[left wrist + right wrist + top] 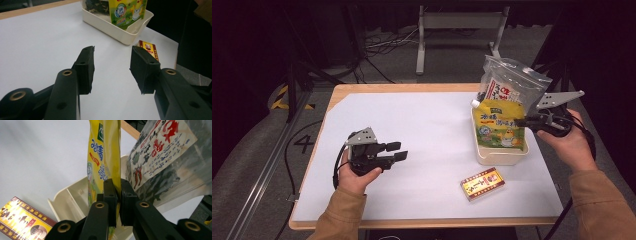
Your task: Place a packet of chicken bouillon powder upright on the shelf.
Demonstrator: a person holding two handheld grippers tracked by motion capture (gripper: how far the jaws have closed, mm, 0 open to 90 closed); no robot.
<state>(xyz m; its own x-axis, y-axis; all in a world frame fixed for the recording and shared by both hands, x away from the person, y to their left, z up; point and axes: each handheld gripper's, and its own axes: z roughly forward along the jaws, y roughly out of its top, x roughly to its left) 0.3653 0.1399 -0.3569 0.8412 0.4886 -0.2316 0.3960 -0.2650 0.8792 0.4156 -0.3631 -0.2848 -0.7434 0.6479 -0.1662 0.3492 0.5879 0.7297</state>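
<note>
While the yellow pouch (500,126) stood in the cream tray (502,156), the right gripper (521,121) pinched its edge tight. A clear bag (512,82) leaned behind it. The left gripper (398,151) sat on the white surface (427,135), jaws apart, holding nothing, near a small box (482,183).

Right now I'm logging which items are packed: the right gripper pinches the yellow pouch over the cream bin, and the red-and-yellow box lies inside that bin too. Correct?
Not quite. The right gripper does pinch the yellow pouch over the cream bin, but the red-and-yellow box lies on the white table in front of the bin, not inside it. The high view shows this.
</note>
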